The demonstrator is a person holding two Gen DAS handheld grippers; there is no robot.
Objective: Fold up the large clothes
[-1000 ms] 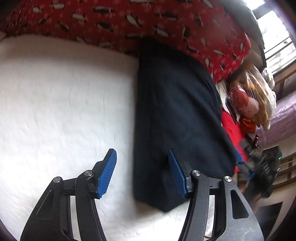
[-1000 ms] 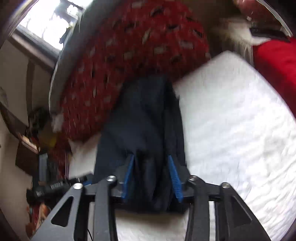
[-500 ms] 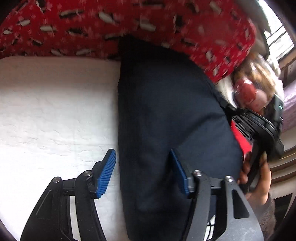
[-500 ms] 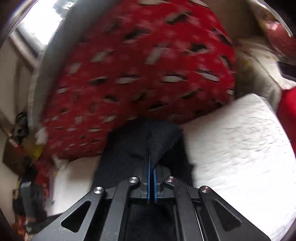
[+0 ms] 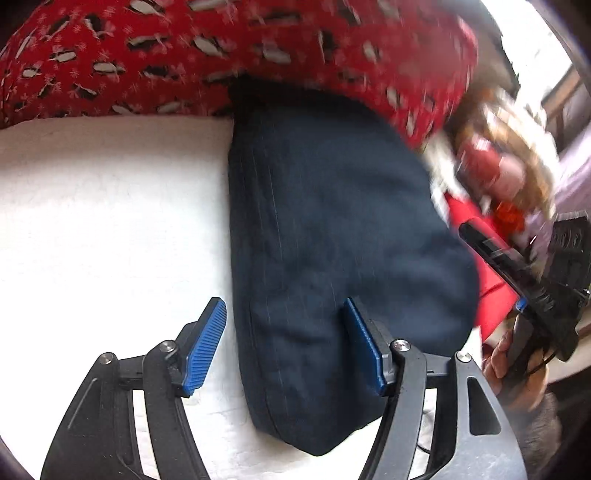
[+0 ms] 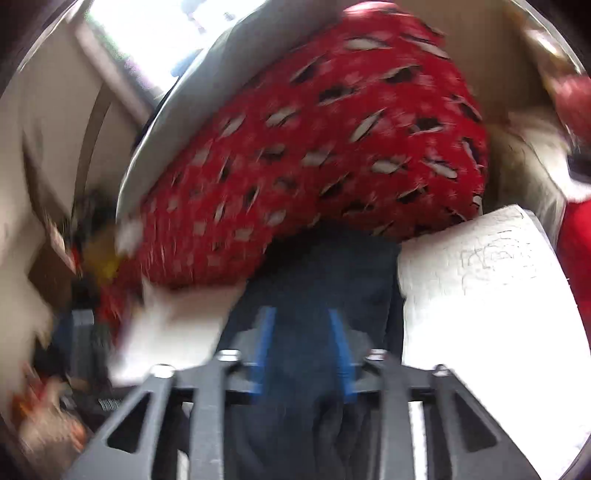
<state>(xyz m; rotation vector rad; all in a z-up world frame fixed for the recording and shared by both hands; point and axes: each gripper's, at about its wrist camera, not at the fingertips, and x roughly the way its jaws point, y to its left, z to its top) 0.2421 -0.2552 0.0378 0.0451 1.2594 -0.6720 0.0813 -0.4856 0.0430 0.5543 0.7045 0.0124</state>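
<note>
A dark navy garment (image 5: 332, 229) lies folded into a long thick strip on the white bed cover (image 5: 103, 221), its far end against a red patterned blanket (image 5: 229, 48). My left gripper (image 5: 284, 345) hangs open over the strip's near end; its left pad is over the white cover and its right pad over the cloth. In the right wrist view my right gripper (image 6: 302, 350) is blurred and its jaws are opening. The navy garment (image 6: 325, 280) shows between and below its pads, which stand apart from it.
The red patterned blanket (image 6: 317, 155) is heaped at the far side of the bed. Red cloth (image 5: 491, 295) and cluttered bags (image 5: 491, 166) lie past the garment's right side. A person's hand (image 5: 502, 354) holds the other gripper's body there. A window (image 6: 155, 33) is beyond.
The right gripper closed on a fold of the navy garment half a second ago; its jaws have since parted and it has risen. The left gripper slid over the strip's near end, still open.
</note>
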